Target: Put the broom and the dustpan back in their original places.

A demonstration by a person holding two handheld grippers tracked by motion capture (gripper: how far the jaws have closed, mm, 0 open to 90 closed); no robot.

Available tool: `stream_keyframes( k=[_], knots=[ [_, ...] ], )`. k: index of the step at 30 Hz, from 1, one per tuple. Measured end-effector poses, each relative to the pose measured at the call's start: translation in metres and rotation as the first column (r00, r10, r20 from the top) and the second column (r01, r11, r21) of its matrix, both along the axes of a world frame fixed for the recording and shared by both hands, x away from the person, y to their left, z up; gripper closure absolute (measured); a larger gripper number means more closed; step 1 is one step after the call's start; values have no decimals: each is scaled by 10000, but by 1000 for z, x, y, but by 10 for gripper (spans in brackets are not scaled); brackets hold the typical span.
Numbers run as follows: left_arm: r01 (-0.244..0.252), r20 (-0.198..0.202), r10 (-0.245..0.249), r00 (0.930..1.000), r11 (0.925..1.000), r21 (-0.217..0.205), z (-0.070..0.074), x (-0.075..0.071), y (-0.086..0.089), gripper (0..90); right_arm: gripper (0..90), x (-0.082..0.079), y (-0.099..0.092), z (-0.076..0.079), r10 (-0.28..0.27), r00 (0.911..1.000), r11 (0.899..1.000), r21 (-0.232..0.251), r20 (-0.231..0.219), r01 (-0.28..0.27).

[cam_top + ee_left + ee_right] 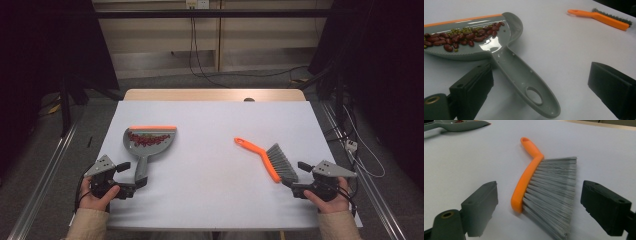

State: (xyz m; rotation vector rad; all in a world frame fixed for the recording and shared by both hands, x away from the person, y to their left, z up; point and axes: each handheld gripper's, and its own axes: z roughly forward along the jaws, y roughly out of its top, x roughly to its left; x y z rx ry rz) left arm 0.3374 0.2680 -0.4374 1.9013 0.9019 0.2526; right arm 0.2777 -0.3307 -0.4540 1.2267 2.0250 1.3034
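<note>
Grey plastic fills my near view on the left: the dustpan [486, 42] lies flat on the white table [210, 145], its handle [526, 82] pointing back at me, so my left claw [131, 187] can take it without turning. That claw stands wide, one jaw on each side of the handle's end and neither one touching it. Red beans [461, 38], with a few small green ones among them, lie heaped along the pan's orange lip [464, 19], away from the handle; I judge that any lift must keep the pan level or tipped back, or they will roll off over that edge.

My right claw [292, 187] is just as wide, straddling the hand brush [541, 187] at its bristle end and holding nothing. The brush lies on its side, well apart from the dustpan, orange handle [250, 146] angled away from me towards the table's middle, grey bristles [554, 192] fanned towards my right jaw.
</note>
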Motion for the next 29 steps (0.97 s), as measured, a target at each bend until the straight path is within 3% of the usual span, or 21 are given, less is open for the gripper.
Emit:
stream_keyframes(
  k=[16, 29],
  knots=[
    [9, 196, -6, 9998, 9999, -172, 2, 0, -1, 62, 143, 1, 2, -3, 99, 9999, 9999, -31, -50, -99],
    [56, 99, -55, 9999, 9999, -115, 0, 1, -5, 62, 142, 2, 6, -3, 171, 9998, 9998, -67, -49, -171]
  ],
)
